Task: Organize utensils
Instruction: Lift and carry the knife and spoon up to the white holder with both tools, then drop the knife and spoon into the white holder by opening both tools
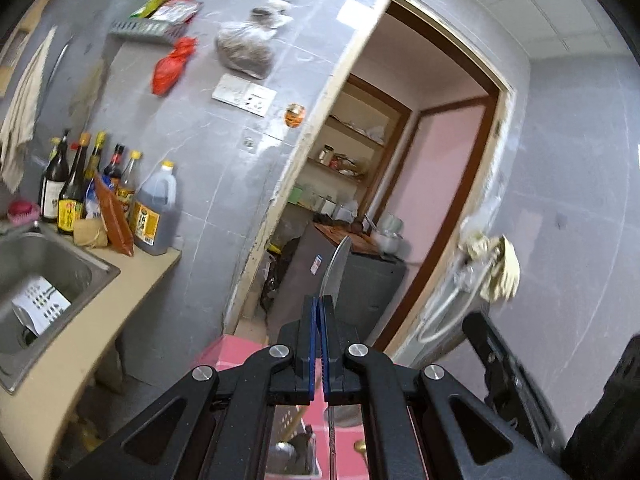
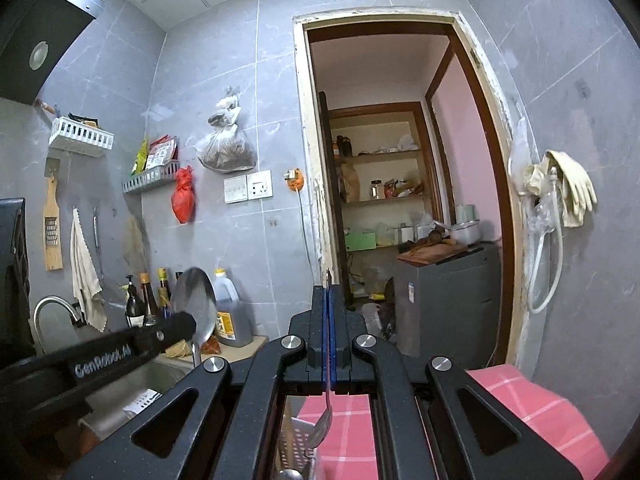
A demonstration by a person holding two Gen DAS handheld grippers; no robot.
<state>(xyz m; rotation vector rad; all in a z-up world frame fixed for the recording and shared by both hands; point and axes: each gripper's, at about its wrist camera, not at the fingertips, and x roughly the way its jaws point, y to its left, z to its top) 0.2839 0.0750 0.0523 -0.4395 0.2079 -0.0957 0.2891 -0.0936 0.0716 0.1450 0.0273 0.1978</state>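
My left gripper (image 1: 320, 304) is shut on a large metal spoon (image 1: 337, 266); its bowl sticks up above the fingertips and its handle hangs down between the arms. In the right wrist view the same spoon (image 2: 196, 300) shows at the left, held by the left gripper (image 2: 188, 326). My right gripper (image 2: 329, 290) is shut on a smaller metal spoon (image 2: 322, 428), held bowl down, with the handle tip poking above the fingers. Below both grippers a perforated white utensil holder (image 2: 294, 440) stands on a pink checked cloth (image 2: 532, 404).
A steel sink (image 1: 44, 280) with a tap (image 2: 52, 308) is set in a beige counter at the left, with several sauce bottles (image 1: 116, 196) behind it. An open doorway (image 2: 400, 184) leads to a pantry with a grey cabinet (image 2: 448, 300). Gloves and a hose (image 2: 560, 192) hang on the right wall.
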